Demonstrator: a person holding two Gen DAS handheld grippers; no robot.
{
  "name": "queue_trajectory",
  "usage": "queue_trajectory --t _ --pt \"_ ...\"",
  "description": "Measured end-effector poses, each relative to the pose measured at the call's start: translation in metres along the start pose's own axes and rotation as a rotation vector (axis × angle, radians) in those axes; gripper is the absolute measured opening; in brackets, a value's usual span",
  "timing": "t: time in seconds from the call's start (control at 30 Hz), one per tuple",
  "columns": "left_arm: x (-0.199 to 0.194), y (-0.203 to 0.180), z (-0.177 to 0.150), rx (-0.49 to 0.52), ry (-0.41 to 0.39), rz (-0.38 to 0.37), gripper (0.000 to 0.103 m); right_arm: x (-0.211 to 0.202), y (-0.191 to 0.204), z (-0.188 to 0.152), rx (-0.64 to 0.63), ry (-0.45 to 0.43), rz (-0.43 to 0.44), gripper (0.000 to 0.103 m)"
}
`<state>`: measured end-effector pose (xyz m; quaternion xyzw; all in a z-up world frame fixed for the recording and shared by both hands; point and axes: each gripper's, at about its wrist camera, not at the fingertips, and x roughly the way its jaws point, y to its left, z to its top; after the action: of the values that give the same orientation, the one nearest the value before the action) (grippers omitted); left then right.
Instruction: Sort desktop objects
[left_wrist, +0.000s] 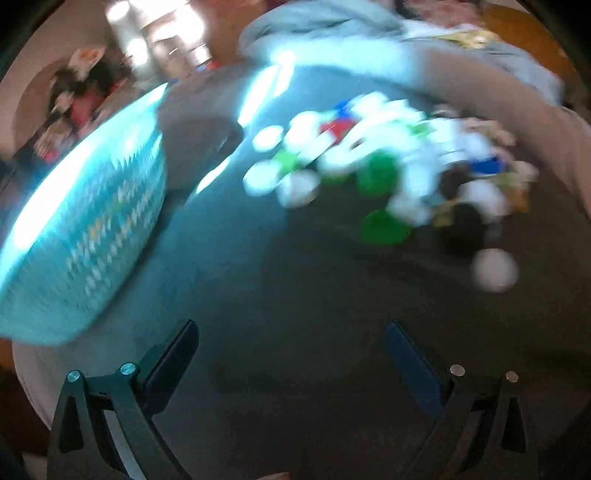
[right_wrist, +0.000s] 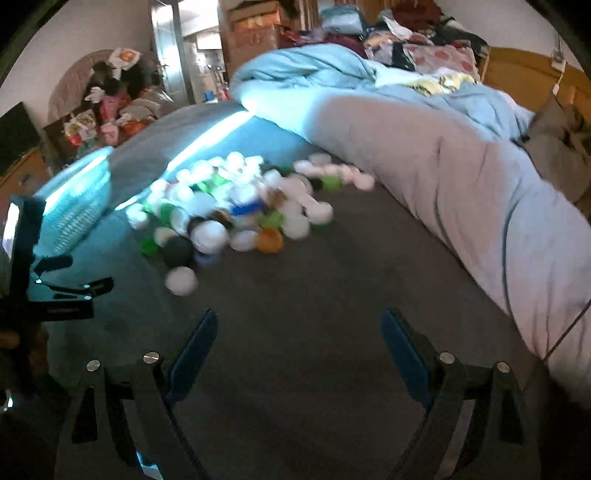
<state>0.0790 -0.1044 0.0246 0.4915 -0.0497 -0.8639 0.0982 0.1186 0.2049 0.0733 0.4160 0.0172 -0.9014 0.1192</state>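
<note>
- Standing left of the left gripper's jaws, well clear of them, is a teal basket with a woven wall.
- Left gripper: jaws spread wide, nothing between them, only the grey bed sheet below.
- Ahead and right of those jaws lies a heap of bottle caps, mostly white with green, blue, red and dark ones; blur makes them hard to tell apart.
- One white cap sits loose, right of the jaws.
- Right gripper: jaws apart, holding nothing; the heap lies ahead and slightly left, apart from them.
- A pale blue quilt is bunched on the right.
</note>
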Motion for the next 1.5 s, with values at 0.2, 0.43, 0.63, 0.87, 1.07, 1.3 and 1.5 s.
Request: queue_trajectory --t 0.2,0.43,0.63,0.87,1.07,1.3,1.5 --pt "0.015 0.021 0.005 -0.099 -0.026 0.008 0.103 0.056 -0.007 0.018 -0.022 0.034 0.025 0.087" --pt "0.016 0.018 -0.003 -0.16 -0.124 0.037 0.103 0.084 -0.005 0.029 -0.03 0.059 0.018 0.096" --pt "0.017 0.017 -0.002 -0.152 -0.141 0.027 0.103 0.101 -0.007 0.022 -0.003 0.071 0.025 0.102" --pt "0.02 0.015 -0.001 -0.151 -0.155 0.031 0.103 0.103 -0.001 0.018 -0.018 0.066 -0.023 0.102" --pt "0.021 0.017 -0.002 -0.156 -0.158 0.023 0.103 0.103 -0.004 0.017 -0.01 0.068 -0.011 0.102" --pt "0.022 0.018 -0.002 -0.159 -0.164 0.018 0.103 0.104 -0.003 0.018 -0.016 0.07 -0.017 0.102" --pt "0.022 0.018 -0.002 -0.158 -0.165 0.019 0.103 0.104 -0.003 0.018 -0.016 0.07 -0.017 0.102"
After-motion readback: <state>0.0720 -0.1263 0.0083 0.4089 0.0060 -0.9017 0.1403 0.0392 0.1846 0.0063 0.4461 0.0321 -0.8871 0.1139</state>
